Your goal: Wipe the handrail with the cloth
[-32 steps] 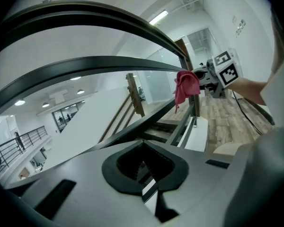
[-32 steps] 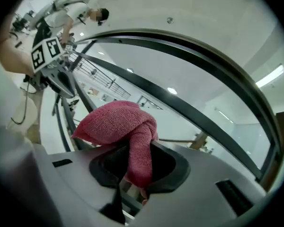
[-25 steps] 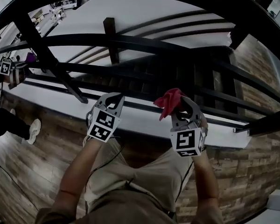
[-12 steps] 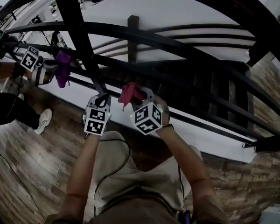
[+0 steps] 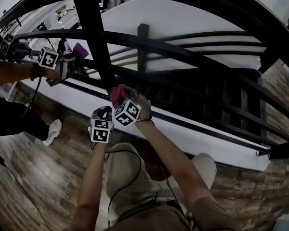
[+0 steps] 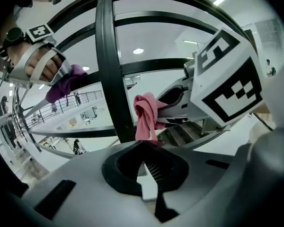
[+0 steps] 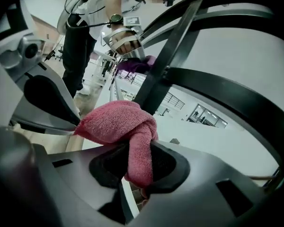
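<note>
Right gripper view: right hand-held gripper [image 7: 138, 171] pinches the pink cloth [image 7: 116, 122], near the handrail [image 7: 227, 98]; left hand-held gripper [image 6: 143, 150] closed, empty. I judge the cloth soft, light, floppy; grip its bunched middle.

Swung the right gripper [image 5: 120, 97] and its red cloth [image 5: 117, 92] leftward along the handrail [image 5: 183, 43], from the right-hand stretch to the foot of the black post [image 5: 94, 42]; now just beside the left gripper [image 5: 105, 112]. Drew the left gripper slightly down and left. Brought another person's gripper [image 5: 58, 64], with a purple cloth [image 5: 80, 49], in from the left edge, close beside the post.
</note>
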Demonstrator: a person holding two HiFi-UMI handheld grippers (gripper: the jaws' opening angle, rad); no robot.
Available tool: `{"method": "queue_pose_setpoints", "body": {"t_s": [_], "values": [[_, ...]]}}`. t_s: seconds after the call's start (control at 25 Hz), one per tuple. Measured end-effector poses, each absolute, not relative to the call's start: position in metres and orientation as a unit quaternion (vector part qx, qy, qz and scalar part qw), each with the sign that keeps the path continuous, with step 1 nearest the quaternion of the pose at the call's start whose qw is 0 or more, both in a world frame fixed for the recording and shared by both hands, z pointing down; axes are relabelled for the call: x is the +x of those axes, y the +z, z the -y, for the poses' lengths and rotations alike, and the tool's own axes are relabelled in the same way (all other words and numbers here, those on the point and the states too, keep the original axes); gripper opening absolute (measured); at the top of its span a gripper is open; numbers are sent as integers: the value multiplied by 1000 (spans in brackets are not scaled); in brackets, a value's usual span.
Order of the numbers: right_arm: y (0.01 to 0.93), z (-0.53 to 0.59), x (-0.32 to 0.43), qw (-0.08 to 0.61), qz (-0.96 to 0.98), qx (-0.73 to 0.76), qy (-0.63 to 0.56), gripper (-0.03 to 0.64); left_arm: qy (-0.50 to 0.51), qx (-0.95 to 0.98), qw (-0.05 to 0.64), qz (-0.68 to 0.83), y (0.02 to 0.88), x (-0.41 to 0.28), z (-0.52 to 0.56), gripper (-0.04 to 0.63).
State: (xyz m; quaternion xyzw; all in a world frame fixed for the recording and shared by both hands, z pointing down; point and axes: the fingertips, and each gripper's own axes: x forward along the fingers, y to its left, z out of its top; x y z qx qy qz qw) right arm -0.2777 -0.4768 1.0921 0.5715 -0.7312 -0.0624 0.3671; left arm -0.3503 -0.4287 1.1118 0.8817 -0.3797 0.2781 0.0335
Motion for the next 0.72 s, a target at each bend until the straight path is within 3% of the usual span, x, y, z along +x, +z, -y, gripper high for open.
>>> {"method": "queue_pose_setpoints", "body": {"t_s": [0.32,0.72], "values": [[1125,500,-290,451,705,544,-59,104,283,878,41,383,1130,-369,434,17],[1123,475,-247,425,724,543,2,104,300,884,17,359,1125,-333,427,17]]}}
